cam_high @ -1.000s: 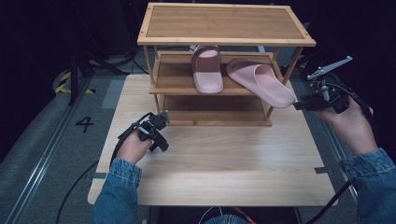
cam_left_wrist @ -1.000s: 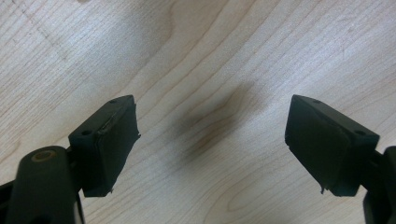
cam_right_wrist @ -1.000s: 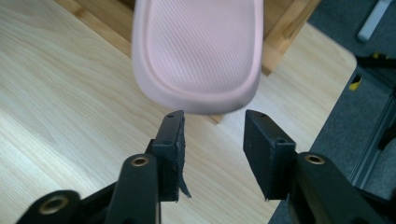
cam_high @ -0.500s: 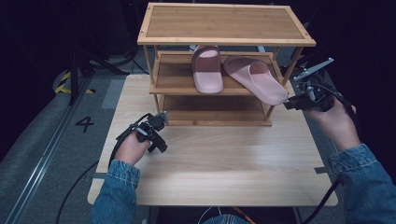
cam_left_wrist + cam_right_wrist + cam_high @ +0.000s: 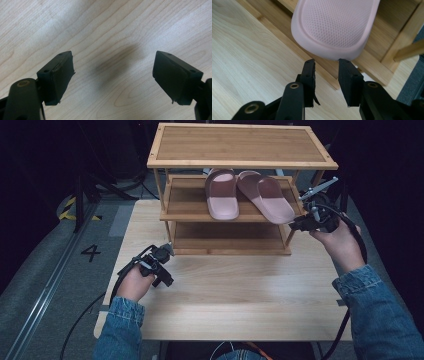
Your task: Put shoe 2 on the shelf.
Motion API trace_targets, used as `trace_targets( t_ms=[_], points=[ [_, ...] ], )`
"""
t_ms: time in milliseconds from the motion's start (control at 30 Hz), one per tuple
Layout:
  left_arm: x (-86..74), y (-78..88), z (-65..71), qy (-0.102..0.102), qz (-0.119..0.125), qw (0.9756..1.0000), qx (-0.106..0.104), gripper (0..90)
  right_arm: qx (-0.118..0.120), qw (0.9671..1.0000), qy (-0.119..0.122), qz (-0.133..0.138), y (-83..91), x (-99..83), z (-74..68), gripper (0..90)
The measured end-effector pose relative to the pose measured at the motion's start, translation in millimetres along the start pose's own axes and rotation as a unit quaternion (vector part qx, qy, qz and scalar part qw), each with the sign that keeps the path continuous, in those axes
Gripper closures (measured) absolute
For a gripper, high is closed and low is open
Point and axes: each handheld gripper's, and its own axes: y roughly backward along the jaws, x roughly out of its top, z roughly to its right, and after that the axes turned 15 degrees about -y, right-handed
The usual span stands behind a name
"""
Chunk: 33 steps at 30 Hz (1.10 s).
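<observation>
Table (image 5: 240, 295): light wood, near half bare. Rack (image 5: 240, 150): three-tier, far centre. Two pink slippers on middle shelf; left slipper (image 5: 223, 195) straight, right slipper (image 5: 267, 195) angled, heel overhanging near edge. Right gripper (image 5: 326, 68): jaws narrowly parted, just short of heel, gripping nothing. Left gripper (image 5: 113, 75): jaws wide, empty, above table. Judgement: both slippers shelved; possibly right one needs straightening.

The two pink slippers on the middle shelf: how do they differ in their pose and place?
The left slipper lies straight and wholly on the middle shelf; the right slipper lies at an angle, and its heel sticks out over the front edge. The right tool stands just at the right slipper's heel, with nothing between its jaws; no tool is near the left slipper. Both are pink, lie sole down, side by side.
</observation>
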Motion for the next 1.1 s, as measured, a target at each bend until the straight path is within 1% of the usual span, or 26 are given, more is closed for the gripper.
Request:
trace_targets(
  t_ms=[33,67,100,133,167,200,300,333,400,433,467,500,533,600,633,667,733,767,800,933,967,1067,1100],
  points=[
    [-2.2,-0.1,0.5,0.003,-0.002,1.0,-0.001,17.5,0.002,1.0,-0.001,0.0,-1.9,2.0,-2.4,66.7],
    [-3.3,-0.8,0.2,0.001,0.0,1.0,0.001,17.6,0.002,1.0,0.006,0.002,-3.8,4.0,-4.2,66.7],
    [-4.0,-1.2,0.6,0.005,0.0,1.0,0.0,17.5,0.001,1.0,0.009,0.003,-5.7,6.0,-7.0,66.7],
    [-4.8,-0.8,0.0,0.002,-0.005,1.0,-0.001,17.5,0.002,0.9999,0.012,0.004,-7.1,7.6,-9.1,66.7],
    [-6.0,-1.7,0.5,0.008,-0.003,1.0,0.001,17.5,0.005,0.9999,0.014,0.005,-9.1,10.1,-11.7,66.7],
    [-7.0,-1.5,-0.1,0.004,-0.004,1.0,0.002,17.5,0.008,0.9998,0.016,0.005,-11.2,12.6,-14.5,66.7],
    [-8.7,-1.6,-0.3,0.005,-0.001,1.0,0.001,17.6,0.017,0.9996,0.023,0.005,-17.3,20.0,-23.5,66.8],
    [-8.7,-1.6,-0.3,0.005,-0.001,1.0,0.001,17.5,0.017,0.9996,0.023,0.005,-17.3,20.0,-23.5,66.8],
    [-9.0,-1.4,0.1,0.009,-0.002,1.0,0.0,17.5,0.026,0.9993,0.027,0.001,-19.6,24.3,-30.6,69.0],
    [-8.9,-1.6,0.1,0.009,-0.001,1.0,-0.001,17.5,0.04,0.9987,0.032,0.001,-20.4,26.5,-33.5,69.2],
    [-8.6,-1.7,-0.2,0.005,-0.001,1.0,0.001,17.5,0.045,0.9983,0.035,0.002,-21.2,27.5,-35.5,69.2],
    [-8.2,-1.7,0.3,0.006,-0.002,1.0,0.002,17.5,0.046,0.9982,0.038,0.002,-22.1,28.4,-39.0,69.2],
    [-7.9,-1.7,0.3,0.002,-0.003,1.0,-0.002,17.5,0.043,0.9981,0.044,0.002,-22.7,29.4,-42.6,69.2],
    [-7.4,-2.0,1.9,0.006,-0.002,1.0,0.0,17.6,0.048,0.9975,0.051,0.001,-24.3,31.5,-49.9,68.8],
    [-7.4,-1.9,2.2,0.007,-0.002,1.0,0.0,17.6,0.046,0.9975,0.054,0.001,-24.9,32.4,-52.9,68.8],
    [-7.5,-1.4,2.1,0.007,-0.002,1.0,-0.003,17.6,0.053,0.997,0.056,0.001,-25.9,33.6,-55.9,68.3],
    [-7.6,-1.6,2.1,0.007,-0.001,1.0,-0.002,17.5,0.051,0.9968,0.062,0.003,-28.3,35.6,-61.5,64.9],
    [-7.6,-1.9,2.0,0.006,-0.001,1.0,0.0,17.5,0.049,0.9967,0.064,0.004,-29.7,36.3,-64.1,64.9],
    [-7.6,-2.3,1.9,0.005,-0.002,1.0,-0.001,17.6,0.048,0.9965,0.068,0.006,-30.4,37.0,-66.1,64.5],
    [-7.8,-2.6,1.5,0.006,-0.002,1.0,-0.001,17.6,0.046,0.9968,0.065,0.005,-31.7,38.6,-69.9,65.2],
    [-7.9,-2.2,0.9,0.002,-0.002,1.0,-0.001,17.6,0.046,0.9968,0.066,0.005,-31.6,38.6,-70.1,65.3],
    [-8.3,-1.0,0.4,0.003,-0.001,1.0,0.001,17.6,0.055,0.9962,0.068,0.006,-30.8,38.0,-68.9,65.9],
    [-8.5,-0.5,0.2,0.003,0.001,1.0,0.001,17.6,0.055,0.9962,0.067,0.007,-30.3,37.8,-68.5,65.7]
  ],
)
